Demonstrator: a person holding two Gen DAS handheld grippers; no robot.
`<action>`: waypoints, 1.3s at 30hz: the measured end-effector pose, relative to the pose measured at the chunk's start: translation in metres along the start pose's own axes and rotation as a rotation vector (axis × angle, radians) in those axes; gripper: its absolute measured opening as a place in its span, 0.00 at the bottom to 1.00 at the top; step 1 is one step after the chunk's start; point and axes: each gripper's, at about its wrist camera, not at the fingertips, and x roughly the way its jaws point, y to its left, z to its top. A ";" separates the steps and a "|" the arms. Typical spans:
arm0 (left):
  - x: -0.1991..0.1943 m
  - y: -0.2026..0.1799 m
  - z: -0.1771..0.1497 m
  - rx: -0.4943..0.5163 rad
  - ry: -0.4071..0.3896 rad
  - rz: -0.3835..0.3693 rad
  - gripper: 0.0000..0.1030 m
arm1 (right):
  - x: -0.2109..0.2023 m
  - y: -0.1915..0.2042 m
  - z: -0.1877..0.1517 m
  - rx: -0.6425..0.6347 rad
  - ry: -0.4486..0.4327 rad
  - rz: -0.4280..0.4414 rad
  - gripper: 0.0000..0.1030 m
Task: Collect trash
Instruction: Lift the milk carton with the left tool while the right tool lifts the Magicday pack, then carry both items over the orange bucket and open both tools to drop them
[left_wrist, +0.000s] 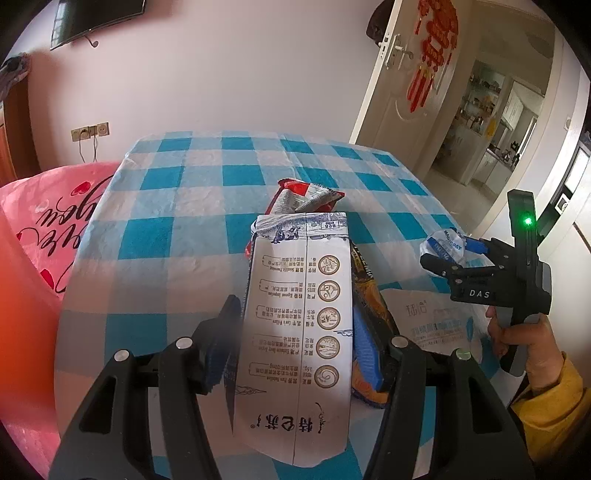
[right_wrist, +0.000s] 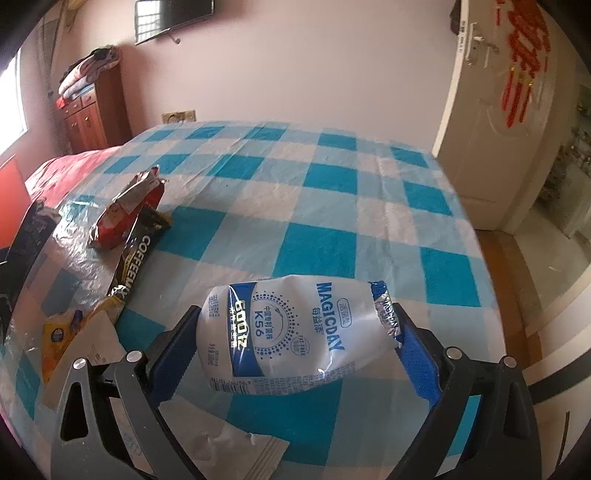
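Far tablecloth bare, wrappers crowd near left, floor open right

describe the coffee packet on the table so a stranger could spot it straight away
On the blue-and-white checked tablecloth, look left to the cluster of wrappers. The long black foil sachet lies flat, one end tucked under the crumpled red-and-silver snack wrapper. It alone is black and reads COFFEEMIX in pale letters.

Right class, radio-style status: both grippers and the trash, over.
Left gripper shut on milk carton. Right gripper shut on Magicday bottle. Red wrapper and coffee packet lie on table.
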 end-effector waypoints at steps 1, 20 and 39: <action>-0.001 0.002 0.000 -0.004 -0.005 -0.002 0.57 | -0.001 -0.001 0.000 0.013 -0.003 0.000 0.93; -0.056 0.037 0.008 -0.064 -0.140 0.015 0.57 | -0.055 0.026 0.046 0.102 -0.070 0.099 0.93; -0.188 0.128 0.020 -0.247 -0.395 0.233 0.57 | -0.100 0.220 0.132 -0.156 -0.108 0.498 0.93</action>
